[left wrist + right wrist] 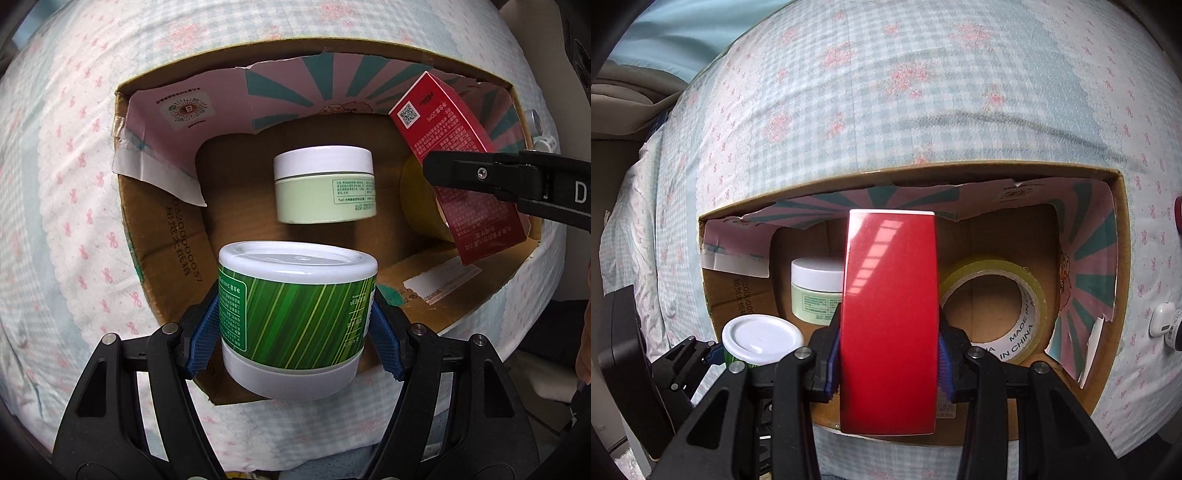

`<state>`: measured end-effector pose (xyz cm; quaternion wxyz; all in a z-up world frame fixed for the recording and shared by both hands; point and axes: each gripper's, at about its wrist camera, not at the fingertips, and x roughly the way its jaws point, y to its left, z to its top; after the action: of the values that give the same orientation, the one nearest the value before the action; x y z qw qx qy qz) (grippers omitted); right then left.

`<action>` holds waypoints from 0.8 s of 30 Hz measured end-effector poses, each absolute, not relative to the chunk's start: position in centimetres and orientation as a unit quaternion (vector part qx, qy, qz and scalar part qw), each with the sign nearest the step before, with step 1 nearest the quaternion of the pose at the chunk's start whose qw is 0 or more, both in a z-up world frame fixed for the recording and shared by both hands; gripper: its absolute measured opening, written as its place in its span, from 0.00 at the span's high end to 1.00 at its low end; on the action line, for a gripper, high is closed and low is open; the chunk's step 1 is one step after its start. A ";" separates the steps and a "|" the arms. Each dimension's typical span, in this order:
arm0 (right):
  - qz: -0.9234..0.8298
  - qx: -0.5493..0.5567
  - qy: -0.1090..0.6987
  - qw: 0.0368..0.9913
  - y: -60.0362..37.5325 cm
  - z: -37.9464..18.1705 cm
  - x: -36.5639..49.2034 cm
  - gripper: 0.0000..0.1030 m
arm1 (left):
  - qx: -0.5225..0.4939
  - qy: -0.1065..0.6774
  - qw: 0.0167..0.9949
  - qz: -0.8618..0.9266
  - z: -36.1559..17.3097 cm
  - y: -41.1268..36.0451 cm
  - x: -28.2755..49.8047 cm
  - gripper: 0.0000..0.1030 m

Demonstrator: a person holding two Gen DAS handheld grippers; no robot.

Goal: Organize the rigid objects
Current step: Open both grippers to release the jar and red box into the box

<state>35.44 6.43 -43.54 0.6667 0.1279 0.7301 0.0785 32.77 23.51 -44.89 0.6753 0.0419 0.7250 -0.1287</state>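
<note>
My left gripper (295,325) is shut on a green-striped jar with a white lid (295,306) and holds it over the near edge of an open cardboard box (162,236). The jar's lid also shows in the right wrist view (761,338). My right gripper (888,354) is shut on a red carton (890,317) and holds it above the box (1123,229). The carton (436,122) shows tilted at the box's right in the left wrist view. A pale green jar with a white lid (325,184) and a yellowish tape roll (993,306) lie inside the box.
The box sits on a bed with a pale blue checked quilt with pink bows (886,92). A small white item (1161,323) lies on the quilt right of the box. A dark object (620,369) stands at the left.
</note>
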 end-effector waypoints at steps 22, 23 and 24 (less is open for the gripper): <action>0.041 0.131 0.705 0.695 4.4 -37.6 33.3 0.00 | 0.051 0.666 0.734 -0.125 -37.7 24.3 30.6 0.00; 0.041 0.131 0.703 0.698 4.5 -37.2 33.0 0.00 | 0.050 0.662 0.737 -0.124 -37.2 24.5 30.4 0.00; 0.042 0.131 0.700 0.701 4.5 -36.7 32.6 0.00 | 0.049 0.658 0.741 -0.124 -36.7 24.5 30.1 0.00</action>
<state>32.65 4.48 -36.69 0.7006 0.1315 0.7001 0.0422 30.13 24.49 -36.70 0.7409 0.0495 0.6583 -0.1236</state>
